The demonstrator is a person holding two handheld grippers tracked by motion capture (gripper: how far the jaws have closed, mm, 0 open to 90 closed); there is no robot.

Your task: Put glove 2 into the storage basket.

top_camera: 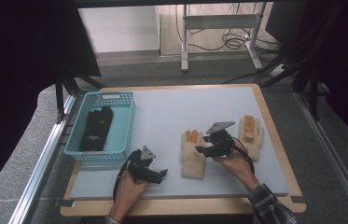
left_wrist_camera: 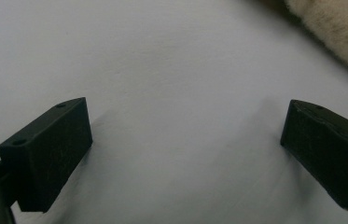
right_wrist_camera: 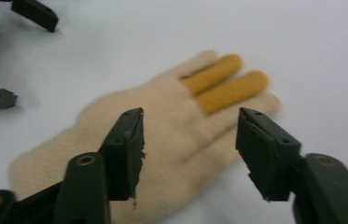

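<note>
While both spread, right tool [right_wrist_camera: 188, 154] overhangs cream glove [right_wrist_camera: 162, 140]; left tool [left_wrist_camera: 185, 154] over bare mat [left_wrist_camera: 171, 56].

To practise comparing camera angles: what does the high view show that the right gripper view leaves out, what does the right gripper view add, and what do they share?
High view alone: a turquoise plastic basket holding black fabric gloves, and a second cream woolly glove on the pale grey table mat.

Right gripper view alone: the right tongs seen close, jaws apart above the glove, nothing between the pads.

Both: the cream woolly glove with orange fingers, lying flat on the mat, and the left tongs, open.
</note>
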